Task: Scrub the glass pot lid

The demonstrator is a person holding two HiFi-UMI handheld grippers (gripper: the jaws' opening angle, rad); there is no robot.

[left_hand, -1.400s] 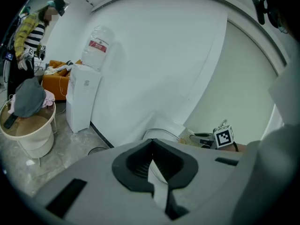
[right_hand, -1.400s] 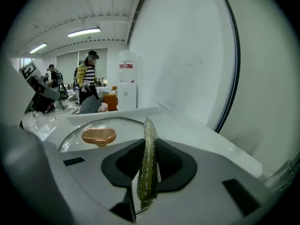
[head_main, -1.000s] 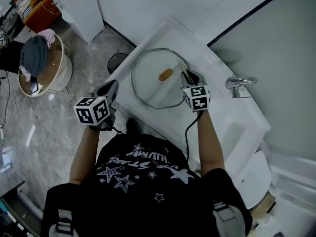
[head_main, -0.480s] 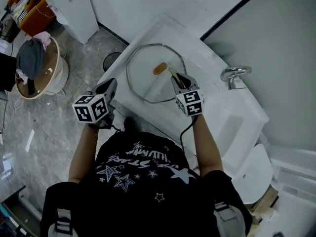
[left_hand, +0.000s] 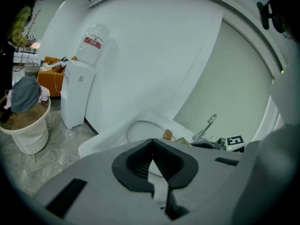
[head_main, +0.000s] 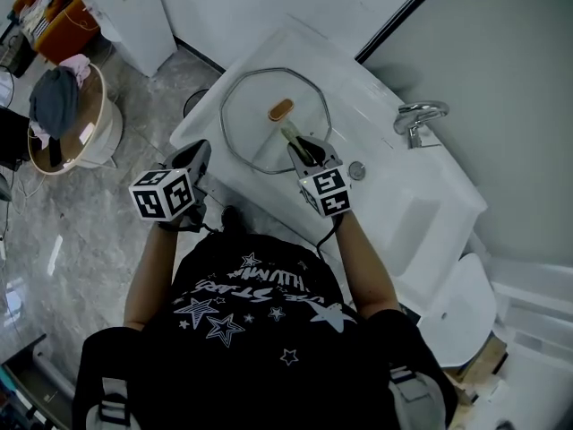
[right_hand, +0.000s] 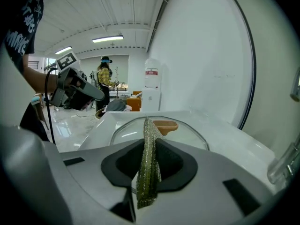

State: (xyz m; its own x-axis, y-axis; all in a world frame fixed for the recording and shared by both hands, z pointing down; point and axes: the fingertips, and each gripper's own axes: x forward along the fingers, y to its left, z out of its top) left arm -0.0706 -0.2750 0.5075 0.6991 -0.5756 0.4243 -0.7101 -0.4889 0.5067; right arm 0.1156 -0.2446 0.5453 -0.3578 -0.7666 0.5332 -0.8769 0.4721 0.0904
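Observation:
The glass pot lid (head_main: 253, 124) lies flat on the white counter, ringed by a metal rim and topped with a tan knob (head_main: 280, 109). My right gripper (head_main: 295, 143) is over the lid's near right part, just short of the knob. It is shut on an olive mesh scrub cloth (head_main: 288, 135). In the right gripper view the cloth (right_hand: 149, 165) stands up between the jaws of that gripper (right_hand: 146, 142), with the lid (right_hand: 187, 134) and knob (right_hand: 165, 124) beyond. My left gripper (head_main: 194, 160) hangs off the counter's left edge, shut and empty; from its own view (left_hand: 152, 144) the lid (left_hand: 143, 130) lies ahead.
A chrome faucet (head_main: 416, 115) and a drain knob (head_main: 356, 170) stand right of the lid, with the sink basin (head_main: 421, 213) beyond. On the floor at left are a round basket of clothes (head_main: 63, 119), a white water dispenser (head_main: 134, 7) and a small dark bin (head_main: 191, 104). A person (right_hand: 104, 76) stands far off.
My right gripper, with the cloth, has moved from the lid's right rim inward toward the knob. The left gripper has stayed where it was.

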